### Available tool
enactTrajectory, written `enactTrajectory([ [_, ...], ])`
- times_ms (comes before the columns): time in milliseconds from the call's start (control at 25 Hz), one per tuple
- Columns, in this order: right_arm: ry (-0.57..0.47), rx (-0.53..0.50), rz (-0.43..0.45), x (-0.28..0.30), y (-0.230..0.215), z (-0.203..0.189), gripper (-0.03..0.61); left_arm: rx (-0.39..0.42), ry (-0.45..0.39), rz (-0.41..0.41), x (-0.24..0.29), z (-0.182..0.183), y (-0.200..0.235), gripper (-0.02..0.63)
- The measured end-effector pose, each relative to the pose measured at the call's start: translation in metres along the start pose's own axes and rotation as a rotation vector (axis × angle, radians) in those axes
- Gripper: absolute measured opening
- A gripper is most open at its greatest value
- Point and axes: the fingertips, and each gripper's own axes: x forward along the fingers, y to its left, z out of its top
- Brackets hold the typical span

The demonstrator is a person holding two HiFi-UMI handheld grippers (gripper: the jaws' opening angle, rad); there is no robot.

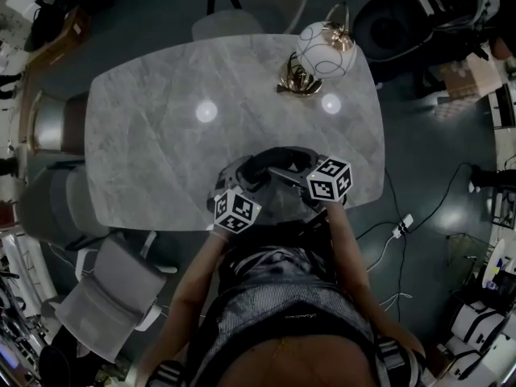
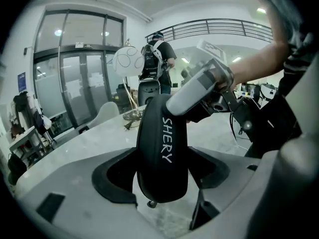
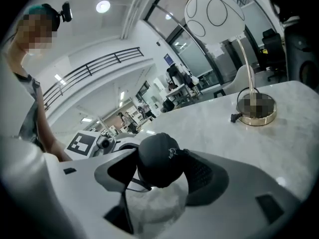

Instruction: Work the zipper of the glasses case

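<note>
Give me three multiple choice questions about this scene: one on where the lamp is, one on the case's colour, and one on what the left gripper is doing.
1. Where does the lamp stand? A on the floor; B on the table, near its far edge; C on a chair.
2. What colour is the glasses case? A black; B red; C white.
3. On the left gripper, the fingers are: A wide apart and empty; B closed on the glasses case; C holding the lamp.
Answers: 1 B, its gold base sits on the marble top. 2 A, it is black with white lettering. 3 B, the case sits gripped between them.
</note>
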Motion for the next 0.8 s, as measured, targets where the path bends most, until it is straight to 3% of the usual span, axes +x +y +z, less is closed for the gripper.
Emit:
enactTrajectory([
  [480, 0.153, 0.154, -0.047, 0.002, -0.034, -0.062, 0.322, 0.133, 0.223, -0.157, 0.031, -0.041, -0.028, 0.316],
  [640, 0.167, 0.195, -0.053, -0.003, -0.043, -0.074, 0.326, 0.179, 0.256, -0.189, 0.036, -0.044, -0.036, 0.314],
  [720, 0.193, 0.168, -0.098, -0.008, -0.052, -0.079, 0.327, 0.194, 0.280, -0.209, 0.039, -0.046, -0.038, 0.314],
  [800, 0.259, 0.072, -0.181, -0.013, -0.063, -0.088, 0.325, 0.195, 0.318, -0.232, 0.041, -0.052, -0.040, 0.313],
])
